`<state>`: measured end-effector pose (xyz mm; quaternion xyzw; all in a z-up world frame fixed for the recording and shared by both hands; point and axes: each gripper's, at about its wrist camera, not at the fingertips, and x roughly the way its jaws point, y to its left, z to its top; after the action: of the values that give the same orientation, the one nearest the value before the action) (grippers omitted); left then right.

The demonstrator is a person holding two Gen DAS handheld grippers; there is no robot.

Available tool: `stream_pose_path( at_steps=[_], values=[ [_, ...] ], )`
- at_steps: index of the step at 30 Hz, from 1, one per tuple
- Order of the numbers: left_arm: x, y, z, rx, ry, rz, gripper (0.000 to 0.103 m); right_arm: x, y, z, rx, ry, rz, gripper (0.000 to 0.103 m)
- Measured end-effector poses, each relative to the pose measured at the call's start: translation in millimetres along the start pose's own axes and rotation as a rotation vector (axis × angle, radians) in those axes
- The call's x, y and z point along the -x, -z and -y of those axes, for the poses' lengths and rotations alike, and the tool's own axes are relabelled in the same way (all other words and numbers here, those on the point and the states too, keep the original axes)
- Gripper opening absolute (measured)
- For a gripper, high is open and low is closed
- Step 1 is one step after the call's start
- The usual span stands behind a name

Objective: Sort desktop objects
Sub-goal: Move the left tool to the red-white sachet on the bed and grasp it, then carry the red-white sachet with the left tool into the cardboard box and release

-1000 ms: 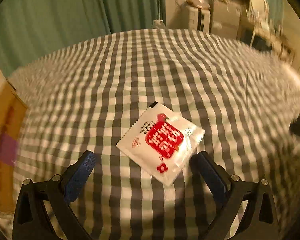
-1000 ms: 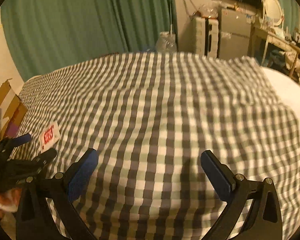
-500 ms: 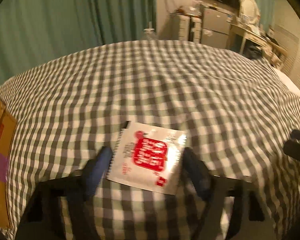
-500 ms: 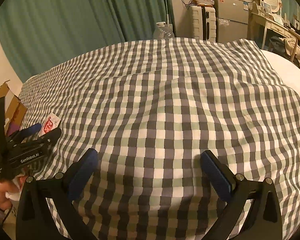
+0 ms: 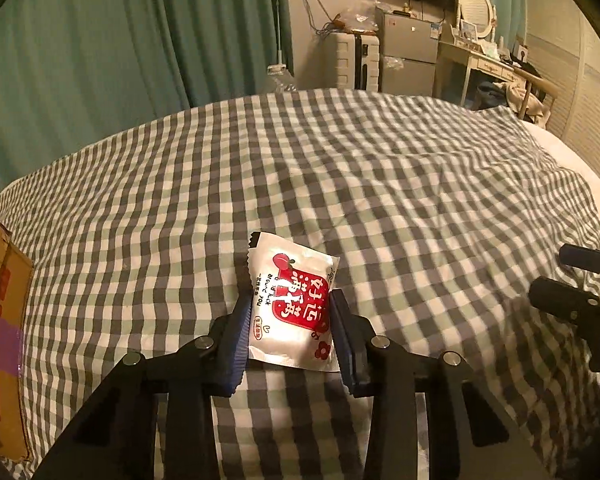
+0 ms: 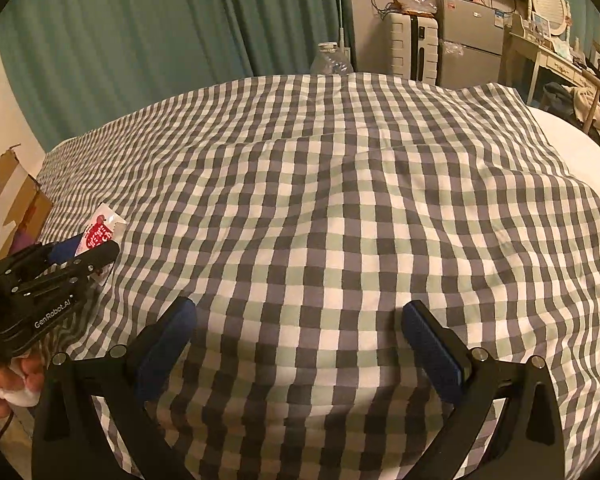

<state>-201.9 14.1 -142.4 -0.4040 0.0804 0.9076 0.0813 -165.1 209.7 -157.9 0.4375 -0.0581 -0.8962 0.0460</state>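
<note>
A white snack packet with a red label (image 5: 292, 300) is clamped between the blue pads of my left gripper (image 5: 290, 304), held a little above the checked cloth. The packet also shows in the right wrist view (image 6: 98, 234), sticking out of the left gripper (image 6: 84, 250) at the far left. My right gripper (image 6: 298, 320) is open and empty, hovering over the cloth near its front middle. Its fingers (image 5: 580, 276) show at the right edge of the left wrist view.
A green, grey and white checked cloth (image 5: 340, 184) covers the surface. An open cardboard box (image 5: 2, 320) stands at the left edge, also in the right wrist view (image 6: 16, 200). Green curtains, a suitcase and a small fridge stand behind.
My left gripper closed on the packet, which lay on the cloth between open fingers, and lifted it. The right gripper stayed open and barely moved.
</note>
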Motion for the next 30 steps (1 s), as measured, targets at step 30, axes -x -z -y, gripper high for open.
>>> stream_pose_path(
  at_steps=[30],
  values=[
    [185.8,-23.6,-49.0,0.117,0.038,0.199,0.037,201.3,1.6,-94.0,-0.013,0.035,0.190,0.103]
  ],
)
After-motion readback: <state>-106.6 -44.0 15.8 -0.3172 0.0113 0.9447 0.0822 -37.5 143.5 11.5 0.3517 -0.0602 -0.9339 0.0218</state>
